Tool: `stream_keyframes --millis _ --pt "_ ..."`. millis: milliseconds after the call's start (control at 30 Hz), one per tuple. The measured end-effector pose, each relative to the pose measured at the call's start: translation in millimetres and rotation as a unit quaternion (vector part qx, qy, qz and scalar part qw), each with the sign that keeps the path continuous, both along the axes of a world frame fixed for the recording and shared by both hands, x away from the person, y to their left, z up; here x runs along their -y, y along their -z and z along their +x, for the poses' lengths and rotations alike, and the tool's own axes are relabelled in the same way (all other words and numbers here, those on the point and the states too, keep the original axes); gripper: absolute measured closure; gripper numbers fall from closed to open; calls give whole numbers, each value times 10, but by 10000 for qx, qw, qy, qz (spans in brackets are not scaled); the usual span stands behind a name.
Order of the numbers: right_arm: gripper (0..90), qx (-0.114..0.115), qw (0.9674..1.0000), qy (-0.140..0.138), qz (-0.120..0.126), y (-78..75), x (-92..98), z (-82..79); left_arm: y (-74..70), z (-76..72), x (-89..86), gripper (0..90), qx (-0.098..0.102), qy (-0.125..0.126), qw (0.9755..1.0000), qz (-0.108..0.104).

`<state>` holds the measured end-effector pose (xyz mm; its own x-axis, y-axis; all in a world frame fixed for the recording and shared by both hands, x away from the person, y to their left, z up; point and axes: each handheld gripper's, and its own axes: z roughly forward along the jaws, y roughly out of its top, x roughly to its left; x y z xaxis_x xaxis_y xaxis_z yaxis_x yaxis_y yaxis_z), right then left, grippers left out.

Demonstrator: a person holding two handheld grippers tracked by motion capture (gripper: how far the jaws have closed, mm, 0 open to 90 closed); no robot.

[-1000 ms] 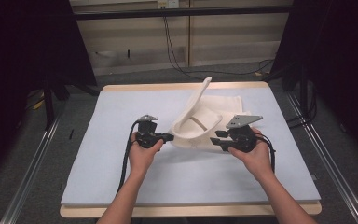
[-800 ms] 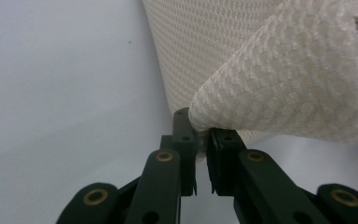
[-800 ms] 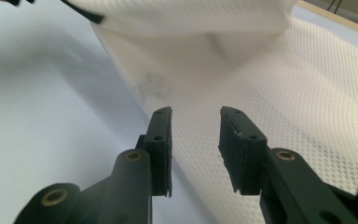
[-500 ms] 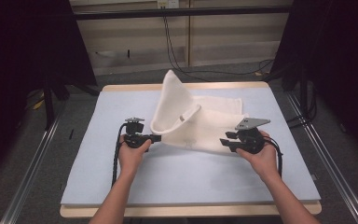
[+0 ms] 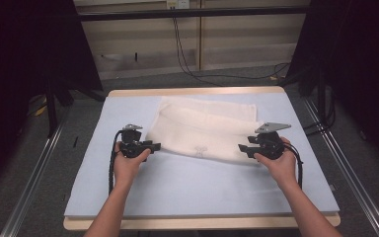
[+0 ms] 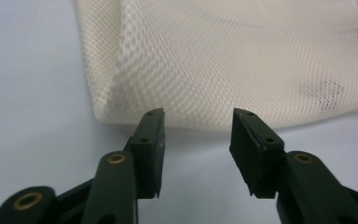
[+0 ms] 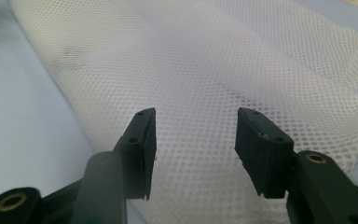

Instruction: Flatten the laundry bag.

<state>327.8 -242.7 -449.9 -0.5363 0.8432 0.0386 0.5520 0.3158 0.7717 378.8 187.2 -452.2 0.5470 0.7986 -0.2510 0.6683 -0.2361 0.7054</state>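
white mesh cloth [image 5: 205, 131] lies mid-frame; left gripper [image 6: 196, 135] and right gripper [image 7: 196, 140] have just been opening, nothing between their jaws.

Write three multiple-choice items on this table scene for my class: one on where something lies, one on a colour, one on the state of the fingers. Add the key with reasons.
1. Where does the mesh cloth lie?
A. On the far half of the table
B. On the floor
C. Draped over a forearm

2. What colour is the mesh cloth?
A. Black
B. Cream white
C. Red

3. How do the fingers of the left gripper and right gripper stand?
A. Both pairs clamped on the cloth
B. One pair clamped, one apart
C. Both pairs apart, nothing pinched

Key: 1 A, it lies flat between the grippers and the far edge. 2 B, every view shows pale cream netting. 3 C, both pairs have just been opening, with a clear gap and no cloth pressed.
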Motion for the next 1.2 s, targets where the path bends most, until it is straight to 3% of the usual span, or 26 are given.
stream_keyframes --millis 233,300,367,400,433,500,567,700,733,767,800,833,867,900,933,967,1000,1033,1067,1133,1167,1200 --pt "434 2 9995 304 -6 4 72 80 -67 115 13 450 72 -2 10000 59" --pt "399 40 9988 480 -46 -23 147 126 -124 179 22 415 187 -32 9996 229" --pt "393 56 9986 525 -12 -29 170 133 -142 210 33 402 222 -121 9995 182" --pt "365 19 9979 646 37 -36 209 142 -161 243 13 394 205 -41 9993 298" --pt "341 -63 9964 845 36 -41 261 162 -165 308 8 380 225 -118 9991 346" --pt "339 -39 9961 880 53 -39 295 174 -161 332 11 378 219 -111 9991 351" --pt "331 -153 9937 1093 169 -21 366 198 -141 411 22 377 163 -92 9993 311" --pt "338 -301 9894 1396 251 28 443 247 -138 450 34 446 175 -28 9993 335" --pt "347 -348 9893 1370 359 44 450 270 -122 459 56 487 138 -15 9997 179" --pt "355 -458 9887 1360 433 62 459 293 -121 456 51 542 95 72 9996 271" --pt "355 -458 9887 1360 433 62 459 293 -121 456 51 670 95 72 9996 271" --pt "395 -559 9881 1328 535 86 457 315 -119 448 56 670 42 38 9998 194" --pt "538 -748 9860 1323 681 125 448 342 -128 446 30 777 -22 123 9997 226" --pt "538 -748 9860 1323 681 125 448 342 -135 440 22 777 -92 144 9996 213" --pt "678 -605 9875 1239 765 117 452 332 -160 407 6 809 -138 187 9995 205" --pt "743 -517 9876 1232 821 99 460 319 -175 386 3 816 -149 219 9995 169" --pt "743 -517 9876 1232 821 99 460 319 -175 386 3 823 -149 219 9995 169" --pt "826 -424 9870 1172 1016 72 475 299 -188 359 0 823 -98 281 9994 171" --pt "842 -349 9841 1004 1425 13 486 257 -203 319 10 826 -63 337 9993 157" --pt "843 -267 9852 919 1422 -16 475 234 -207 284 22 826 -8 369 9991 185" --pt "844 -189 9882 744 1323 -57 440 195 -201 252 36 826 24 367 9992 165" --pt "844 -132 9892 618 1323 -81 410 158 -182 224 48 826 27 399 9991 139"
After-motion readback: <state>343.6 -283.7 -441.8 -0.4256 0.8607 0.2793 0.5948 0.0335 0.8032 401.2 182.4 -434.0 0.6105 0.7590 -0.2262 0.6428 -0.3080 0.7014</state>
